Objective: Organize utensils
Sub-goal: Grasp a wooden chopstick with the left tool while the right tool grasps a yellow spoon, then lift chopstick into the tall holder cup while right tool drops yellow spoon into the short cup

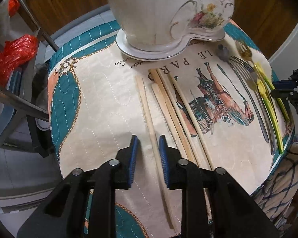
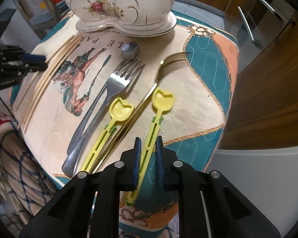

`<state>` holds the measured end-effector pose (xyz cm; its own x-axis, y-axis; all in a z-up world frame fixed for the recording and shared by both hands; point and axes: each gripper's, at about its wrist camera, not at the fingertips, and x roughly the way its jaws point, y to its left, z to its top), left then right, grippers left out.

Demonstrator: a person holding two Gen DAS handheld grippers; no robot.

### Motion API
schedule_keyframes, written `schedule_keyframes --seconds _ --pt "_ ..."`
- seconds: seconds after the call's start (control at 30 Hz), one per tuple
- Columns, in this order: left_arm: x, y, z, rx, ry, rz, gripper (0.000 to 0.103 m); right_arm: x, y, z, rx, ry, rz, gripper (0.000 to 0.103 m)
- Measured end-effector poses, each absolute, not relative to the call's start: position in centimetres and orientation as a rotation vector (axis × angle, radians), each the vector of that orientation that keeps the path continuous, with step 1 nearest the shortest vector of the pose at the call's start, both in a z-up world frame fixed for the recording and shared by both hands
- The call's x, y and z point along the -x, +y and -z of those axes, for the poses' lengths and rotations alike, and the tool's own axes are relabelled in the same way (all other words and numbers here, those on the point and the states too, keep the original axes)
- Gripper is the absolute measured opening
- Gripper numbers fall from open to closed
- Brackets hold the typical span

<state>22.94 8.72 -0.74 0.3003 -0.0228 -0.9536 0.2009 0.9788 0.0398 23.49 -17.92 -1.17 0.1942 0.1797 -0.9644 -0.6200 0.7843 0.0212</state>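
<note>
Several wooden chopsticks [image 1: 174, 107] lie on a quilted cloth [image 1: 101, 99]. My left gripper [image 1: 148, 141] is open, its jaws on either side of one lone chopstick [image 1: 149, 117] without clamping it. In the right wrist view two yellow tulip-shaped spoons lie by two steel forks [image 2: 101, 103] and a gold fork [image 2: 147, 97]. My right gripper [image 2: 148, 143] is open around the handle of the right yellow spoon [image 2: 152, 130], with a gap on the right side. The other yellow spoon [image 2: 107, 130] lies to its left.
A white floral ceramic holder [image 1: 168, 13] stands at the back of the cloth; it also shows in the right wrist view [image 2: 119, 4]. A small grey object [image 2: 130, 50] lies near it. Red plastic bags [image 1: 14, 55] sit at the left. A wooden cabinet [image 2: 268, 99] is at the right.
</note>
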Motion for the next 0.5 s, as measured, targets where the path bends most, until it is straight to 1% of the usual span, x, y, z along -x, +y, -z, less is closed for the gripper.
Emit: schedule_keyframes --seconds 0.03,0.07,0.1,0.3,0.5 --pt "-22.8 8.8 0.8 -0.160 1.250 0.148 0.011 -23.4 -18.3 1.2 0.387 1.255 -0.586 0.010" --pt "-22.6 8.9 0.8 -0.156 1.240 0.145 0.007 -23.4 -18.9 1.1 0.356 1.253 -0.589 0.010" --pt "-22.4 9.2 0.8 -0.146 1.231 0.146 0.006 -23.5 -19.3 0.8 0.329 1.253 -0.592 0.010" --pt "-20.9 10.4 0.6 -0.065 1.156 0.141 0.006 -23.6 -21.4 0.9 0.161 1.236 -0.625 0.010" --pt "-19.0 12.0 -1.6 0.086 1.008 0.146 0.005 -23.5 -23.4 0.1 0.007 1.170 -0.675 0.010"
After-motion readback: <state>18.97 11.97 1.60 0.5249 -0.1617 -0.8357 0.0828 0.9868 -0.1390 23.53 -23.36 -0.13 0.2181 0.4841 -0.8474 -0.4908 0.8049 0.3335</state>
